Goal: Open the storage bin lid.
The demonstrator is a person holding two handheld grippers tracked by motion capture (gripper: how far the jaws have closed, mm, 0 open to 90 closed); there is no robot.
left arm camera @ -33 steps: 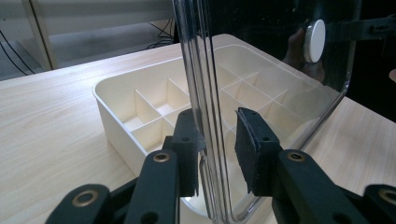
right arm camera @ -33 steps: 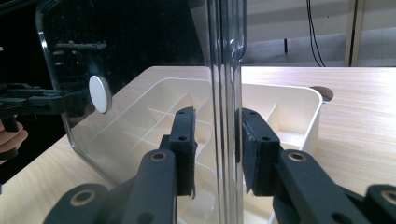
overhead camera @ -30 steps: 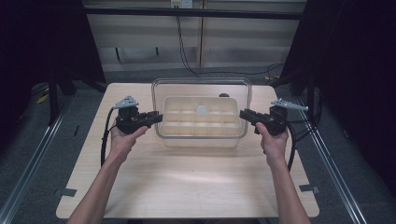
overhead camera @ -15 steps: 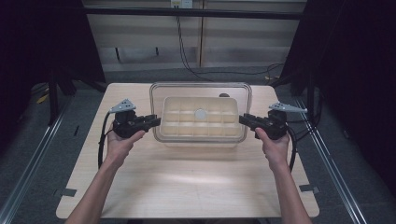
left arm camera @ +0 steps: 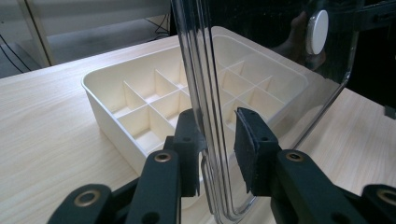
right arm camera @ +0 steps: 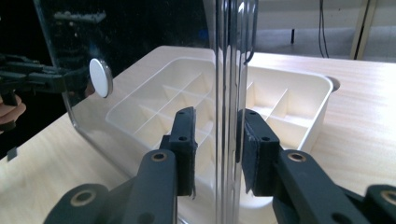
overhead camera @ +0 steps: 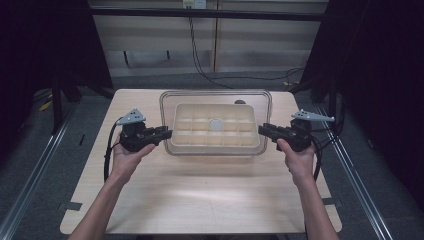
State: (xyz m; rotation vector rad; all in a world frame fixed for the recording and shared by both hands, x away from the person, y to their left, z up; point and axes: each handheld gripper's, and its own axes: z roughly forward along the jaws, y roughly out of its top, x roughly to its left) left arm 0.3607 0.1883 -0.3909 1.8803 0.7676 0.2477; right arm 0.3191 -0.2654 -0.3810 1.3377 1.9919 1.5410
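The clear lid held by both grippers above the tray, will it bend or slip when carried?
The clear lid looks like thin hard plastic with a ribbed rim, so probably stiff, light. Its glossy surface may slip. The left gripper and right gripper hold opposite edges, which should limit tilting.

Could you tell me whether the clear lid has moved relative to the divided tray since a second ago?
Yes. The clear lid, held between the left claw and right claw, has risen and shifted toward the table's far edge, while the divided tray stayed put.
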